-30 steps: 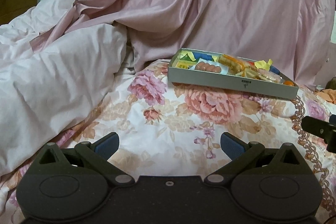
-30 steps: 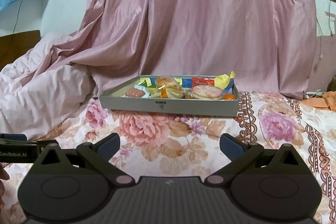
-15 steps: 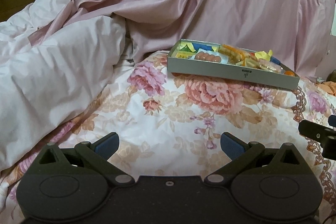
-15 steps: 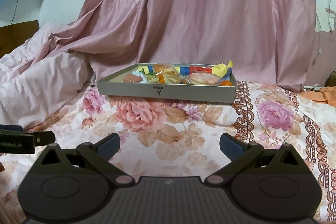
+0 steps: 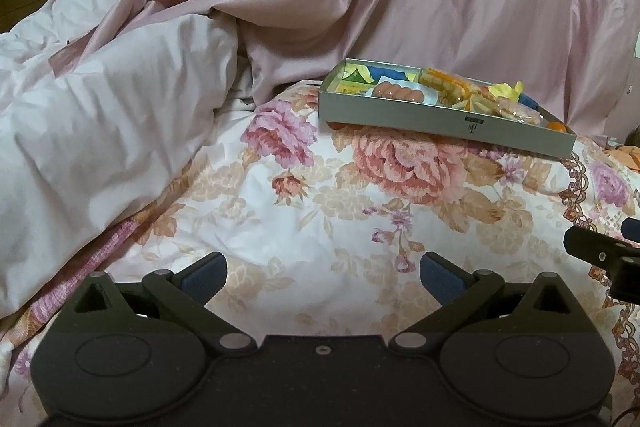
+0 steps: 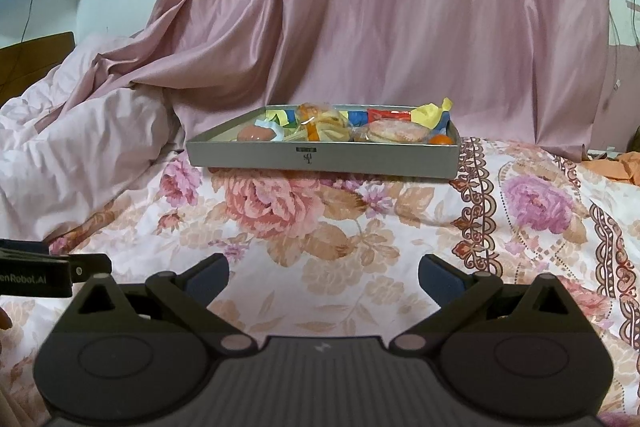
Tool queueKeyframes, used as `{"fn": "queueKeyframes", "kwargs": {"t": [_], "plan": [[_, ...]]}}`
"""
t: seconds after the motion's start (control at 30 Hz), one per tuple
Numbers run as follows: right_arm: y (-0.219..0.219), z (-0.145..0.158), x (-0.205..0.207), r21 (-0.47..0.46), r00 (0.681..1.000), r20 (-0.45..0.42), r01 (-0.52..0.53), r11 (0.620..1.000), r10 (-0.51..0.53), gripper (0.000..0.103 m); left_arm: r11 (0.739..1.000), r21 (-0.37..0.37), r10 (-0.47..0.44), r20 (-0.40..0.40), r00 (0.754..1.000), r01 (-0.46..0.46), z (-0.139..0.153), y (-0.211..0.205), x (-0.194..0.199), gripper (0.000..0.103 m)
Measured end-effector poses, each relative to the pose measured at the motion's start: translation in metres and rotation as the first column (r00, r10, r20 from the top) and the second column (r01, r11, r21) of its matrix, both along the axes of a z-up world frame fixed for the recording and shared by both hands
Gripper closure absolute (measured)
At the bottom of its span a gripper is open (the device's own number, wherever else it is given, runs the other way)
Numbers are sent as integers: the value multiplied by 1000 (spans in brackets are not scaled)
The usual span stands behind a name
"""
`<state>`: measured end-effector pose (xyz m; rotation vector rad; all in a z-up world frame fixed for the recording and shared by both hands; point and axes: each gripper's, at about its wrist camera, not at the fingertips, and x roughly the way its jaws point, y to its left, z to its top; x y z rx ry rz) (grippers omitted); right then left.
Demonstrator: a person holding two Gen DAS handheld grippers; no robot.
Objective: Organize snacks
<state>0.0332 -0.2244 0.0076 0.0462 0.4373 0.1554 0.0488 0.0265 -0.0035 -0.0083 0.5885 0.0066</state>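
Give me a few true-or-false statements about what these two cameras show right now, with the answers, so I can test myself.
1. The grey tray sits on a flowered bedspread. True.
2. The right gripper is clamped on a snack. False: its fingers are spread apart with nothing between them.
3. The snacks lie inside the tray. True.
4. The left gripper is touching the tray. False: it is open and well short of the tray, with bare bedspread between.
5. A pink curtain hangs behind the tray. True.
6. The tray is empty. False: it holds several wrapped snacks, among them sausages.
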Motion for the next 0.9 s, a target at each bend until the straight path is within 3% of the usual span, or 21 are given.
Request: {"fn": "queueKeyframes", "kwargs": {"t": [0.9], "plan": [[0, -1, 1, 3, 1000, -7, 0, 1000, 0, 0, 1000, 1, 0, 0, 1000, 0, 0, 0, 0, 1]]}}
